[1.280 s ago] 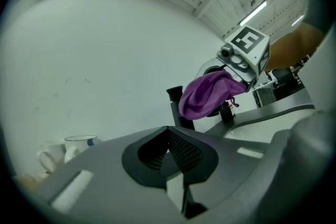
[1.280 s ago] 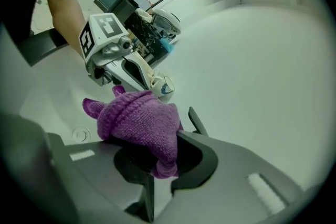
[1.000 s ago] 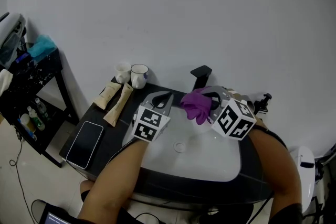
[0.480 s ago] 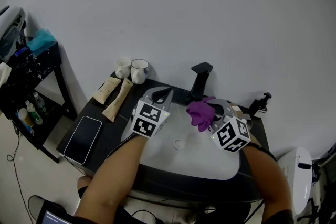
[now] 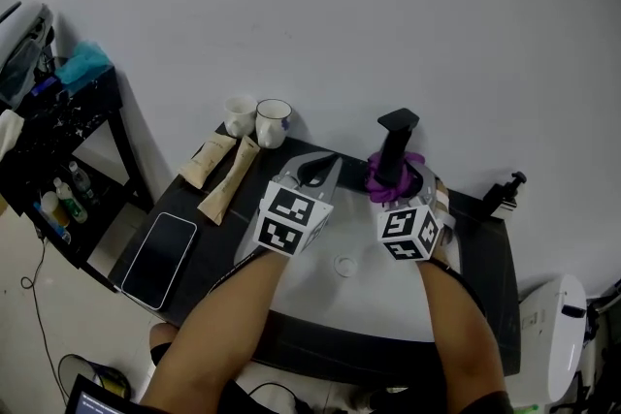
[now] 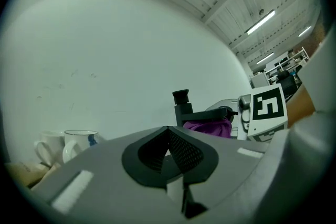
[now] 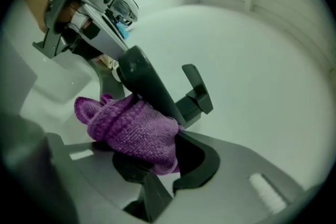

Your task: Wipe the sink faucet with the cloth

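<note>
The black faucet (image 5: 396, 144) stands at the back rim of the white sink (image 5: 374, 291). My right gripper (image 5: 393, 184) is shut on the purple cloth (image 5: 384, 181) and holds it against the faucet's lower column. In the right gripper view the cloth (image 7: 130, 128) bunches between the jaws, touching the faucet (image 7: 149, 86). My left gripper (image 5: 315, 172) hovers over the basin's back left rim, left of the faucet, shut with nothing in it. The left gripper view shows its tips (image 6: 168, 132) meeting, with the faucet (image 6: 182, 105) and cloth (image 6: 207, 127) beyond.
Two cups (image 5: 274, 122) stand at the back left by the wall. Two beige tubes (image 5: 231, 179) and a phone (image 5: 163, 257) lie on the dark counter left of the sink. A black pump bottle (image 5: 506, 191) stands at the right. A black shelf (image 5: 58, 136) is further left.
My right gripper has carried the purple cloth back from over the basin and up against the faucet. The left gripper has stayed near the basin's back rim.
</note>
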